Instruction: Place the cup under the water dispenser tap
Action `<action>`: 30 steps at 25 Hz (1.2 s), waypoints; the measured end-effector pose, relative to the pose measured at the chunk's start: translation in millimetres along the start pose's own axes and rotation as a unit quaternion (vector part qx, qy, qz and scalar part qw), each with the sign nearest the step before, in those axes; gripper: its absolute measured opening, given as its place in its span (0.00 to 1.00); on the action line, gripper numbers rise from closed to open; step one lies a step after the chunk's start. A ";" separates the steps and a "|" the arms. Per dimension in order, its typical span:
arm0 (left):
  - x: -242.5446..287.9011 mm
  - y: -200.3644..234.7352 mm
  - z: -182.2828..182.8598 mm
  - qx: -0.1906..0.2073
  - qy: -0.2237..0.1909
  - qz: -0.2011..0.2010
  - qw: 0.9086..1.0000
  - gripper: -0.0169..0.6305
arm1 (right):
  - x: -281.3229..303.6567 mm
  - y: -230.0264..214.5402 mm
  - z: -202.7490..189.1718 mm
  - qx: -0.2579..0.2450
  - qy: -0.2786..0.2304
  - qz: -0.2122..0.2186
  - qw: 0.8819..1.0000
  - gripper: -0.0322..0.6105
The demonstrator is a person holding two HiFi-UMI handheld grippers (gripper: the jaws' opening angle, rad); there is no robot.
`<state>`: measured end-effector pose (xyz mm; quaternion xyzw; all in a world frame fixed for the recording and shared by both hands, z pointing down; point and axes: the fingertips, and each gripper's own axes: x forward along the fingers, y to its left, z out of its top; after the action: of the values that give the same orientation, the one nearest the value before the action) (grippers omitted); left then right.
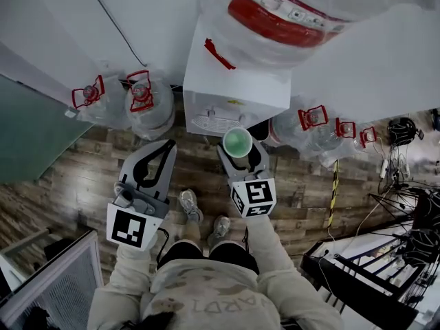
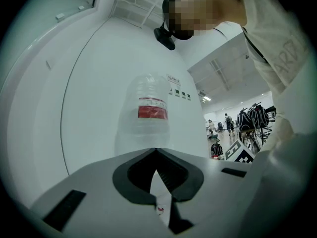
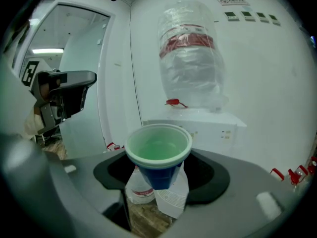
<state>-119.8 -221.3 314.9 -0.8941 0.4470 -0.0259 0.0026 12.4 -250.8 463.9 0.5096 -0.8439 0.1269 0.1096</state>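
Note:
A cup (image 1: 237,141), green inside and blue outside, stands upright between the jaws of my right gripper (image 1: 240,150), which is shut on it. In the right gripper view the cup (image 3: 158,152) sits in front of the white water dispenser (image 3: 198,123). From the head view the cup hangs just in front of the dispenser (image 1: 234,95), close to its drip grille (image 1: 210,122). A large clear bottle (image 1: 282,19) tops the dispenser. My left gripper (image 1: 167,145) is shut and empty, to the left of the cup, its jaws meeting at the tip (image 2: 156,150).
Spare water bottles with red handles stand on the wooden floor left (image 1: 148,105) and right (image 1: 313,126) of the dispenser. Cables and black frames (image 1: 405,212) crowd the right side. A white rack (image 1: 62,280) is at the lower left. The person's shoes (image 1: 189,201) are below the grippers.

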 end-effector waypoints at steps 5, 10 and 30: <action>3.9 11.1 -28.9 -0.001 0.011 -0.005 1.000 0.03 | 31.7 -2.5 -38.4 0.009 0.018 0.000 1.000 0.53; 0.5 17.6 -56.5 -0.001 0.025 -0.005 1.000 0.03 | 54.2 -3.9 -78.5 0.011 0.035 -0.002 0.999 0.53; -12.6 38.5 -143.3 -0.005 0.051 0.001 0.999 0.03 | 134.6 -43.7 -212.7 0.026 0.095 -0.049 0.994 0.53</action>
<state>-165.1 -231.8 456.4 -0.8911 0.4477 -0.0697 -0.0245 1.6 -313.1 711.4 0.5388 -0.7999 0.1914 0.1822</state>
